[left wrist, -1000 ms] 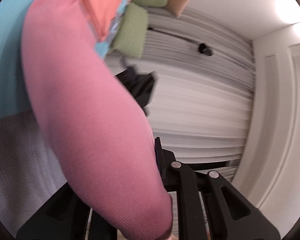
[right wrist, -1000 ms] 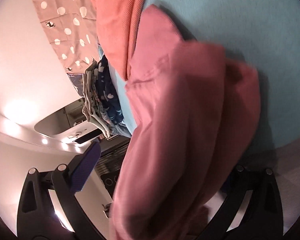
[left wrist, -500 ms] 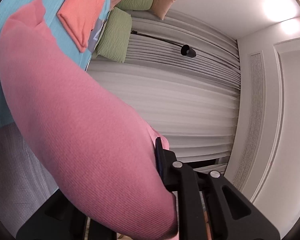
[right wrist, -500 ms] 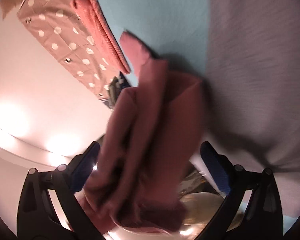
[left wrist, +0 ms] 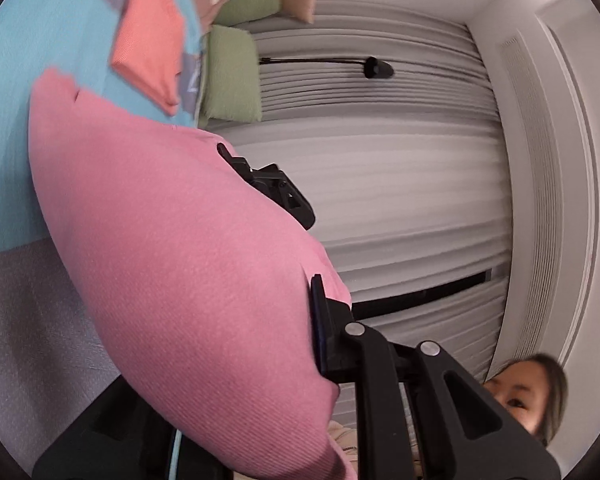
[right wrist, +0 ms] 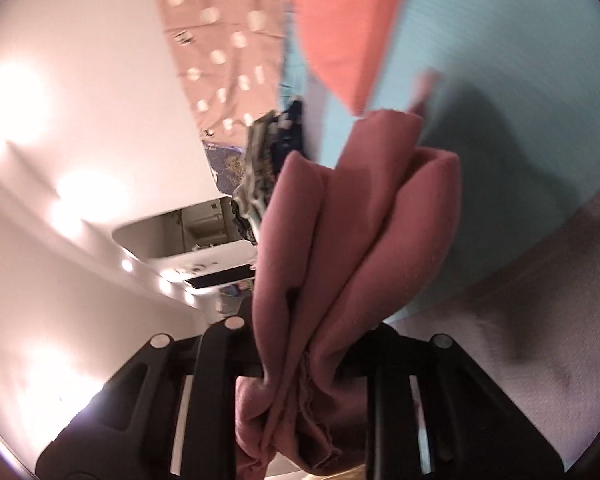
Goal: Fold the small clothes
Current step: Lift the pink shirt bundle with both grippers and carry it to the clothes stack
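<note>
- Pink ribbed-knit garment (left wrist: pixel 188 264) is off the bed, strung between both tools above the turquoise-and-grey bedspread (left wrist: pixel 24 128).
- Left hand-held gripper (left wrist: pixel 300 360): clamped on one edge of the pink cloth.
- Right hand-held gripper (right wrist: pixel 300 364): jaws closing, bunched pink folds between them.
- To do it well: likely keep both grips level, pull the cloth taut, lay it flat before creasing.
- Nearby: folded coral garment (left wrist: pixel 148 44) toward the head of the bed, green pillows (left wrist: pixel 230 76), patterned clothes stack (right wrist: pixel 268 168). Keep clear of those.

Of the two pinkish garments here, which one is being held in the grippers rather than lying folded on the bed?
The pink garment: bunched between both grippers. The orange-coral garment lies folded flat on the blue cover, untouched.
</note>
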Demonstrator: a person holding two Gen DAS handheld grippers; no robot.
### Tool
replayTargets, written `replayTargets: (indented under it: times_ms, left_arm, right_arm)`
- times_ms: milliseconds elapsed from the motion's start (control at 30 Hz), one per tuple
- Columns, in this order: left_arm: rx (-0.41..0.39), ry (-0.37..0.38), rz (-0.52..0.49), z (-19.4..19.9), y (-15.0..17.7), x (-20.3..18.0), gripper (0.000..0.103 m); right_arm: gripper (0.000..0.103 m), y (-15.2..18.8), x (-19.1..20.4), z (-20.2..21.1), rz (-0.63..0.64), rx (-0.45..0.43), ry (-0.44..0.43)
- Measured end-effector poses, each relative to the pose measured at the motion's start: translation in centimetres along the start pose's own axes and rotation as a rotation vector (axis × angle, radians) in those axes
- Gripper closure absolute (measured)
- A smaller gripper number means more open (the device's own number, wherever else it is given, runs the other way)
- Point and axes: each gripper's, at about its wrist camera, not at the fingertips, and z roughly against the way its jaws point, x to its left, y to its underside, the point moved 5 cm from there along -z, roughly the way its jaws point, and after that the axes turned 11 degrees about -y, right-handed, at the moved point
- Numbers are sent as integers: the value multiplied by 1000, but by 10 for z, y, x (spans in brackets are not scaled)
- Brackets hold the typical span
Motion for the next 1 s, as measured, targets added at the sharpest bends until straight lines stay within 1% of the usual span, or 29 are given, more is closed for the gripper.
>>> replayTargets:
  times_ms: [67, 133, 200, 267, 300, 367, 400, 467, 500, 533, 600, 633, 667, 700, 733, 767, 800, 833, 867, 900, 933, 967, 1000]
  left_arm:
    - [0, 2, -43, 8, -5, -20, 88]
    - [-4, -16, -99, 21, -18, -45, 88]
    - [-17, -37, -166, 35, -40, -72, 88]
    - [-36, -35, -206, 53, -65, -94, 88]
    - [-57, -36, -224, 68, -85, -107, 88]
    - [-127, -63, -281, 103, -125, -130, 88]
    - [-155, -69, -295, 117, -142, -138, 87]
    - [-201, -89, -317, 149, -177, -147, 82]
    - [-239, -117, -311, 170, -199, -146, 77]
    - [-273, -143, -297, 185, -214, -140, 74]
    - [-365, -213, -254, 221, -247, -110, 71]
    - [-391, -237, -228, 232, -256, -94, 71]
    - [-409, -253, -187, 242, -265, -69, 71]
    - [-416, -252, -118, 251, -273, -31, 71]
    - [-417, -241, -40, 257, -278, 7, 71]
    - [-416, -229, 43, 261, -279, 46, 71]
    - [-412, -223, 147, 264, -278, 92, 77]
    - [-406, -189, 229, 265, -275, 127, 88]
    - [-396, -129, 274, 266, -272, 150, 90]
    - [-408, -43, 278, 272, -269, 156, 89]
    - [-431, -20, 258, 277, -267, 151, 90]
    - [-465, -37, 226, 282, -267, 141, 86]
    - [-478, -48, 211, 283, -267, 135, 79]
  right_arm:
    - [82, 4, 33, -10, 64, 18, 11]
    - [82, 1, 66, -26, 114, 35, 37]
    - [82, -7, 110, -50, 188, 56, 69]
    - [82, -14, 147, -72, 241, 69, 87]
    - [82, -22, 177, -95, 283, 82, 103]
    - [82, -26, 216, -122, 350, 100, 128]
    - [82, -37, 244, -153, 399, 116, 143]
    - [82, -51, 273, -190, 454, 143, 150]
    - [81, -67, 287, -223, 480, 163, 157]
    - [79, -76, 290, -241, 484, 171, 161]
    - [75, -102, 284, -284, 460, 180, 164]
    - [72, -119, 266, -312, 435, 192, 175]
    - [70, -130, 248, -332, 408, 205, 185]
    - [70, -142, 224, -356, 370, 223, 197]
    - [70, -151, 188, -378, 316, 252, 212]
    - [70, -161, 146, -399, 253, 277, 246]
    - [70, -168, 118, -413, 205, 292, 281]
    - [70, -174, 76, -424, 129, 315, 313]
    - [70, -177, 48, -428, 62, 324, 296]
    - [67, -179, 29, -430, -1, 328, 243]
    - [65, -181, 20, -431, -45, 331, 144]
    - [64, -182, 24, -428, -18, 336, 89]
    - [55, -181, 34, -423, 49, 336, 70]
